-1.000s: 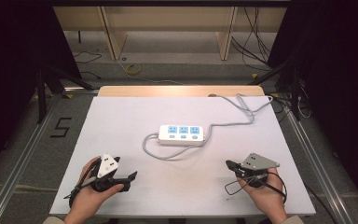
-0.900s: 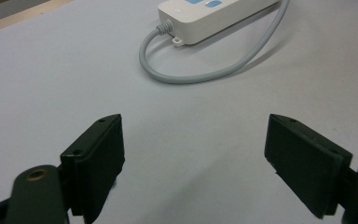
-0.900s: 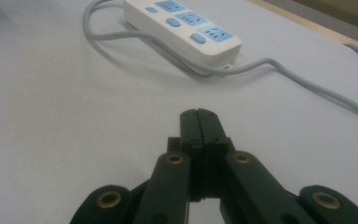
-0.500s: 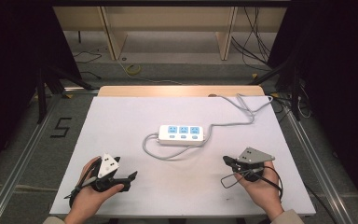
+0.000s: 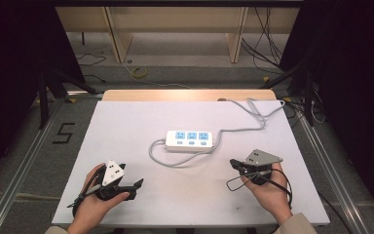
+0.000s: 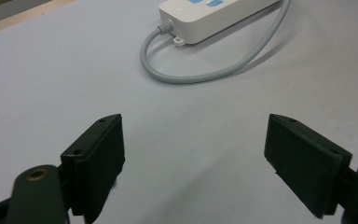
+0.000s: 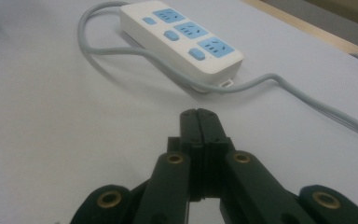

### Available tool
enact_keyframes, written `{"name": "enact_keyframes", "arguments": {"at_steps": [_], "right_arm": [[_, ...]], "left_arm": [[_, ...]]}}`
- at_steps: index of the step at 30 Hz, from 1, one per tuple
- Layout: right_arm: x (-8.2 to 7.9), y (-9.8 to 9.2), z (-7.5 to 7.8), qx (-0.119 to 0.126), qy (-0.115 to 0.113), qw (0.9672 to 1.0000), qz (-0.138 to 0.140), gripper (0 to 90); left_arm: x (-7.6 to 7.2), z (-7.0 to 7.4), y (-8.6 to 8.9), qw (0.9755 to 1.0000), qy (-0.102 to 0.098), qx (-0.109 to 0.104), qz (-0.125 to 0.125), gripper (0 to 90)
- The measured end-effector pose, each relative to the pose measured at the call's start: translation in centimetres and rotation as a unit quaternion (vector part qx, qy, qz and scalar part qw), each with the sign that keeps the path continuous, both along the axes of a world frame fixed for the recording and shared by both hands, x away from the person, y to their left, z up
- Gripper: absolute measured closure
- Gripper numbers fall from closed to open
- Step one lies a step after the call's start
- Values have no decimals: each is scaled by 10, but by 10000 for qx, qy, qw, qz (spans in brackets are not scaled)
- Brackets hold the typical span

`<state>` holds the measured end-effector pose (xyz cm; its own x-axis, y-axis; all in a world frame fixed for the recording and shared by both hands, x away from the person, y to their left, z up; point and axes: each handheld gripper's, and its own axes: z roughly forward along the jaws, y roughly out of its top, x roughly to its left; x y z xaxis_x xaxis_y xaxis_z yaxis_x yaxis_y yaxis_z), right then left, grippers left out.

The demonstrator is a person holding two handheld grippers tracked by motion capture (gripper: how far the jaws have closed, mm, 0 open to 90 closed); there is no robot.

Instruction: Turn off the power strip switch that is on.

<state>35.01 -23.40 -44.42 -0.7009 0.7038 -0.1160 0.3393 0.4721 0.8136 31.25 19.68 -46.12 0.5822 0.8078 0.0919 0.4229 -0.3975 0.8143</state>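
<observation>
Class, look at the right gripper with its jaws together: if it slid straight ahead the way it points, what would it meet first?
Probably the grey cable beside the white power strip. The right gripper aims just short of the strip's near end, though depth is hard to judge.

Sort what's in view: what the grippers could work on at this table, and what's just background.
Likely in play:
power strip
its grey cord
left gripper, jaws open
right gripper, jaws shut

Just background:
wooden shelf frame
loose floor cables
yellow coil
floor mark "5"
</observation>
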Motion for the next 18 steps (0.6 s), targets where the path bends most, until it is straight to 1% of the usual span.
{"name": "enact_keyframes", "arguments": {"at_steps": [3, 10, 16, 18], "right_arm": [[1, 2, 1, -4, -2, 10000, 8, 900], [5, 5, 1, -39, 24, 10000, 28, 900], [9, 7, 4, -16, 8, 10000, 56, 900], [10, 8, 4, -16, 40, 10000, 54, 900]], "left_arm": [[0, 0, 0, 10000, 11, 42, -18, 199], [0, 0, -1, 10000, 10, 31, -2, 199], [0, 0, -1, 10000, 7, 31, 0, 199], [0, 0, -1, 10000, 13, 31, -1, 199]]}}
